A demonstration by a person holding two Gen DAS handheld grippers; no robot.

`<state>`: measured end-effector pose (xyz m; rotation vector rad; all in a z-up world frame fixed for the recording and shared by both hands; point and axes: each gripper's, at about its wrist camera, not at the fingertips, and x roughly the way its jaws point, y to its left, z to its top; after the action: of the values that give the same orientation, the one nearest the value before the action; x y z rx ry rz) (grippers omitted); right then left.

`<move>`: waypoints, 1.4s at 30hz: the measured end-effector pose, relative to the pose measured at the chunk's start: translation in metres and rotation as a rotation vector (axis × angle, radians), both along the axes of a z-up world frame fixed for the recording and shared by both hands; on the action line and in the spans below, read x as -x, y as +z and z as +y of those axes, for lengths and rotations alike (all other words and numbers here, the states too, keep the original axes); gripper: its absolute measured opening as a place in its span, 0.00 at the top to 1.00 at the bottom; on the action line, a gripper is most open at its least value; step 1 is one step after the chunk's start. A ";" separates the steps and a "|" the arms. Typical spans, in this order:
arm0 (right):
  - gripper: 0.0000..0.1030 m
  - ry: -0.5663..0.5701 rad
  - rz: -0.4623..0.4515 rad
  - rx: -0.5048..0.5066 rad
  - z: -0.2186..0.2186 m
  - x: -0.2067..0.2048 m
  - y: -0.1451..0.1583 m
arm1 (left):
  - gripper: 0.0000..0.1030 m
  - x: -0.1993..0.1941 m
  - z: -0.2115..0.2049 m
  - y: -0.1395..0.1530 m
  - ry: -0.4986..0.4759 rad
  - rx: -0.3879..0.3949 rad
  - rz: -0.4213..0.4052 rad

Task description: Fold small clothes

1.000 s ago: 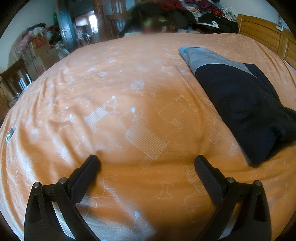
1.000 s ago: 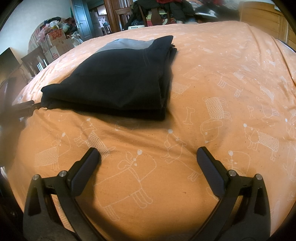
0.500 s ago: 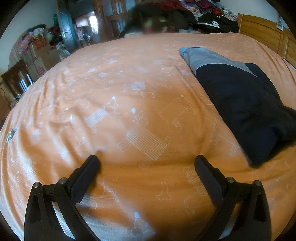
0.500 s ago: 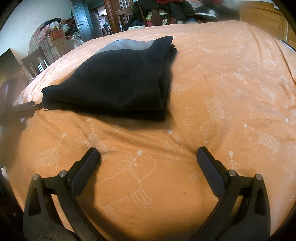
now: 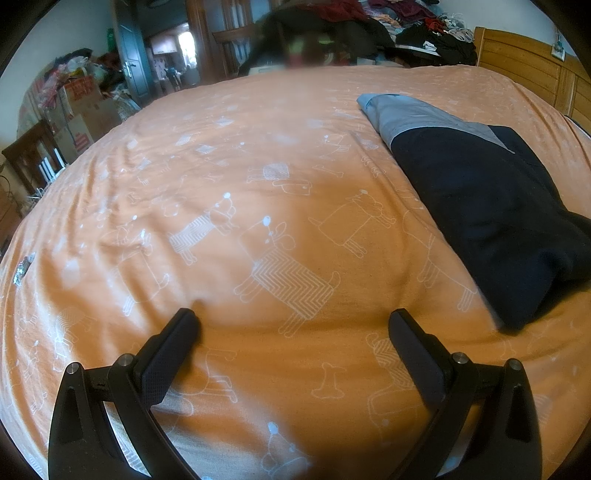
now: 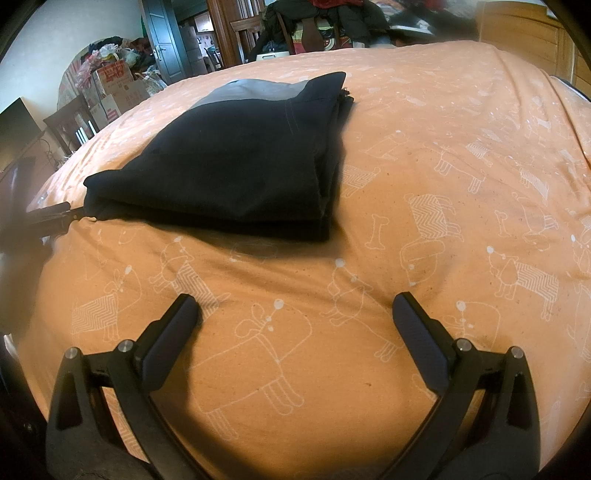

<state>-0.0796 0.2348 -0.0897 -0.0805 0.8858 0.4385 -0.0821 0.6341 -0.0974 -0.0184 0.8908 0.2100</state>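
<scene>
A folded dark navy garment (image 6: 243,162) with a grey band at its far end lies flat on the orange bed cover (image 6: 443,184). In the left wrist view the same garment (image 5: 491,206) sits at the right, beyond my fingers. My left gripper (image 5: 291,325) is open and empty, its tips resting on bare cover to the garment's left. My right gripper (image 6: 295,308) is open and empty too, a short way in front of the garment's near edge. The other gripper's dark tip (image 6: 55,218) shows at the garment's left corner in the right wrist view.
The bed cover (image 5: 221,184) carries white dog drawings. A wooden headboard (image 5: 524,62) stands at the right. Piled clothes (image 5: 388,22) lie beyond the far edge. Cardboard boxes (image 6: 114,85) and a dark chair (image 5: 29,162) stand off the left side.
</scene>
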 end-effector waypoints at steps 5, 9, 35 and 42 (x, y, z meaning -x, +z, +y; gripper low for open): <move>0.00 0.000 -0.001 -0.001 -0.001 0.000 0.000 | 0.00 0.000 0.000 0.000 0.000 -0.001 0.000; 0.00 0.000 -0.001 -0.006 0.003 -0.001 0.000 | 0.00 0.000 -0.001 0.000 0.002 -0.004 -0.001; 0.00 -0.001 0.000 -0.014 0.006 -0.003 0.000 | 0.00 -0.002 0.000 -0.001 0.005 -0.014 -0.003; 0.00 -0.001 0.000 -0.014 0.006 -0.004 0.000 | 0.00 -0.002 0.000 -0.001 0.006 -0.015 -0.003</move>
<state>-0.0760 0.2407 -0.0899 -0.0668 0.8830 0.4435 -0.0801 0.6340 -0.0982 -0.0078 0.8859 0.2221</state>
